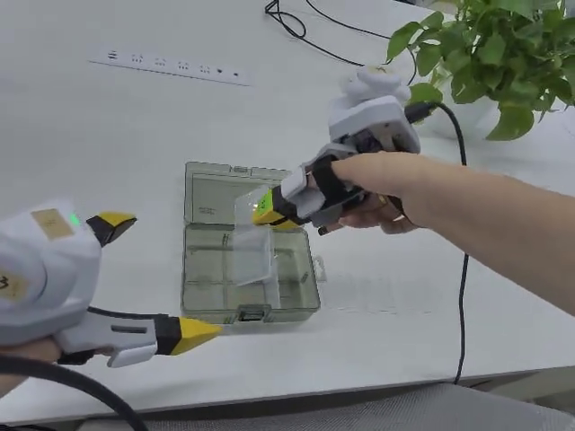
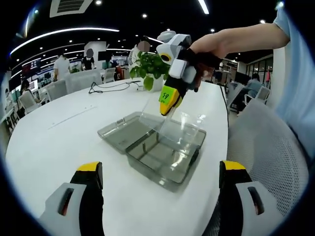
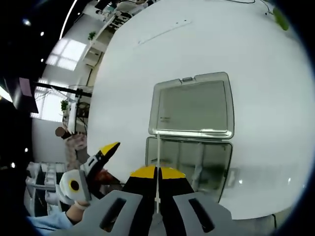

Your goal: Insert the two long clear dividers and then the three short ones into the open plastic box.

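The open smoky plastic box (image 1: 194, 269) lies in the middle of the white table, its lid (image 3: 192, 105) folded flat behind it. My right gripper (image 1: 268, 211) hovers over the box's middle, shut on a clear divider (image 1: 252, 247) that hangs down into the base. In the right gripper view the divider (image 3: 158, 147) shows edge-on between the closed jaws of the right gripper (image 3: 157, 172). My left gripper (image 1: 160, 278) is open and holds nothing, left of the box at the near edge. In the left gripper view, the right gripper (image 2: 169, 105) and divider (image 2: 184, 125) are above the box (image 2: 147, 172).
A white power strip (image 1: 171, 67) lies at the back left. A potted plant (image 1: 503, 54) stands at the back right, and a black cable (image 1: 463, 269) runs down the right side. Faint clear pieces (image 1: 359, 294) seem to lie just right of the box.
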The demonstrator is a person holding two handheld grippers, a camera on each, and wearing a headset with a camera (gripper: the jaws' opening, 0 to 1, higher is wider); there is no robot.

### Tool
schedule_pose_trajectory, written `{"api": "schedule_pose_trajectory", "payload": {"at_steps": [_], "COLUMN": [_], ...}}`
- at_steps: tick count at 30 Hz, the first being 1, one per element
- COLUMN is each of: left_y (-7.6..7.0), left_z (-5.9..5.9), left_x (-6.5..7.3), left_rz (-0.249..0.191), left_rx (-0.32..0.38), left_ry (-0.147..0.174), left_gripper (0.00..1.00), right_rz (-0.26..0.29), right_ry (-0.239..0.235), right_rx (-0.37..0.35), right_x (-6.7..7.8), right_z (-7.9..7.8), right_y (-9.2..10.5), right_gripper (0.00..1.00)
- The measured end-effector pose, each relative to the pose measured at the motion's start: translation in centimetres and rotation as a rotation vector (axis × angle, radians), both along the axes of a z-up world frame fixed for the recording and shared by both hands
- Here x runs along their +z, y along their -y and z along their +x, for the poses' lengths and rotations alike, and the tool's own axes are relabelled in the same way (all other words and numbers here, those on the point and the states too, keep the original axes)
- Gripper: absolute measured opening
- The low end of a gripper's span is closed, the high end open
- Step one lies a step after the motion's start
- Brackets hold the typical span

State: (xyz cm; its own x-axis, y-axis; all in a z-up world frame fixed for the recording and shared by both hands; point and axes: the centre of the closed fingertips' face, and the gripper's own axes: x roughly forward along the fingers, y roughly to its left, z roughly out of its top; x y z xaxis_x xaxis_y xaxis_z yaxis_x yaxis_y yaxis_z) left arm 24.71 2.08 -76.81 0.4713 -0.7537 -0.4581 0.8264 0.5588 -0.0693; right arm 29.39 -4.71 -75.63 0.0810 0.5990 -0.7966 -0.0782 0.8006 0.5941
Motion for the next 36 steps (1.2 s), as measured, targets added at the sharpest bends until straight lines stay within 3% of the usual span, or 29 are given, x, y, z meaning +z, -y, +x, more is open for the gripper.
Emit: {"api": "schedule_pose_trajectory", "payload": {"at_steps": [5,13,19,26,36], "left_y": [0.2,0.2,-0.1,-0.2,-0.3], "left_z": [-0.3,-0.6,-0.8,-1.0,-1.0], "left_x": [-0.1,-0.2,-0.5,-0.7,-0.8], "left_rz": [-0.004,-0.009,-0.008,-0.006,-0.009], "left_rx": [-0.007,-0.003,0.006,0.008,0.013], "left_ry": [-0.002,-0.006,-0.012,-0.018,-0.021], "left_gripper": [1.0,1.0,1.0,1.0,1.0], "right_rz": [-0.033,-0.091,-0.107,-0.112,-0.127], "right_ry": [-0.07,-0.118,-0.135,-0.142,-0.155], "right_rx": [0.015,0.028,0.03,0.032,0.021], "right_x": [-0.8,-2.0,-2.4,-2.7,-3.4], "right_z": [-0.4,-0.8,-0.5,-2.2,-1.6], "right_y": [-0.3,-0.1,0.2,-0.5,-0.4], "right_gripper": [0.02,0.02,0.02,0.02,0.02]}}
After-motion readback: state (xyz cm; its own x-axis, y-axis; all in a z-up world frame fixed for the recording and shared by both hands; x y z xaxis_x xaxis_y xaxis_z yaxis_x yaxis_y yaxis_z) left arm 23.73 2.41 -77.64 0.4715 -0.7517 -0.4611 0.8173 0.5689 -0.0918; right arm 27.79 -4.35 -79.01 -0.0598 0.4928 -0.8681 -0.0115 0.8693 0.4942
